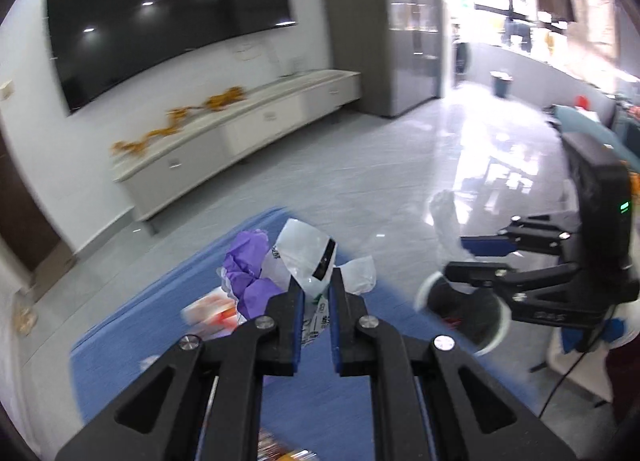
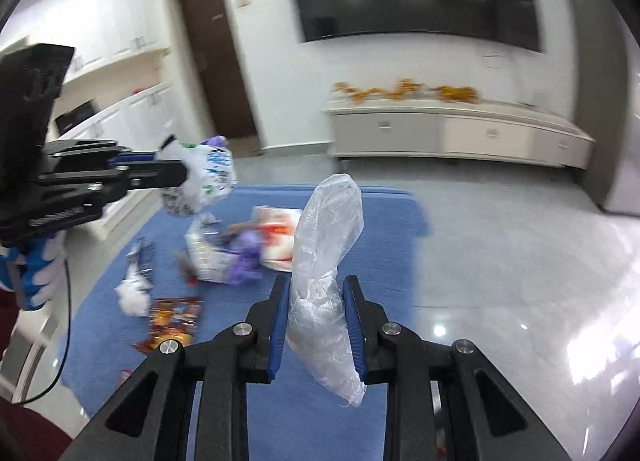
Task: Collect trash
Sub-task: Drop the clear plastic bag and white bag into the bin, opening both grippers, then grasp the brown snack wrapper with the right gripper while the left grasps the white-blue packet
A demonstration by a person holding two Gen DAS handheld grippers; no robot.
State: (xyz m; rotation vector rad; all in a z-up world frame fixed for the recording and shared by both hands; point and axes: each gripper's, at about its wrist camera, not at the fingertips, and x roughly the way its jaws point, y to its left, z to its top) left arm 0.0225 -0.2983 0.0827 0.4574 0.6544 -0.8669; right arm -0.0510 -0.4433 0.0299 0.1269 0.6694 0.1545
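Note:
My left gripper (image 1: 316,285) is shut on a white printed plastic bag (image 1: 308,257) and holds it above the blue mat (image 1: 160,325); it also shows in the right wrist view (image 2: 176,173) with the bag (image 2: 200,177). My right gripper (image 2: 316,289) is shut on a crumpled clear plastic bag (image 2: 324,261), held upright above the mat (image 2: 380,253). In the left wrist view the right gripper (image 1: 460,257) is at the right, above a round bin (image 1: 464,313) with a white rim. Loose trash lies on the mat: a purple glove (image 2: 244,257), white wrappers (image 2: 276,237), crumpled tissue (image 2: 134,297), an orange snack packet (image 2: 172,321).
A long white TV cabinet (image 1: 240,129) stands against the wall under a large black screen (image 1: 160,17). Glossy grey floor tiles (image 2: 500,261) surround the mat. A brown door (image 2: 216,57) is at the back left. A cable (image 2: 64,341) hangs at the left.

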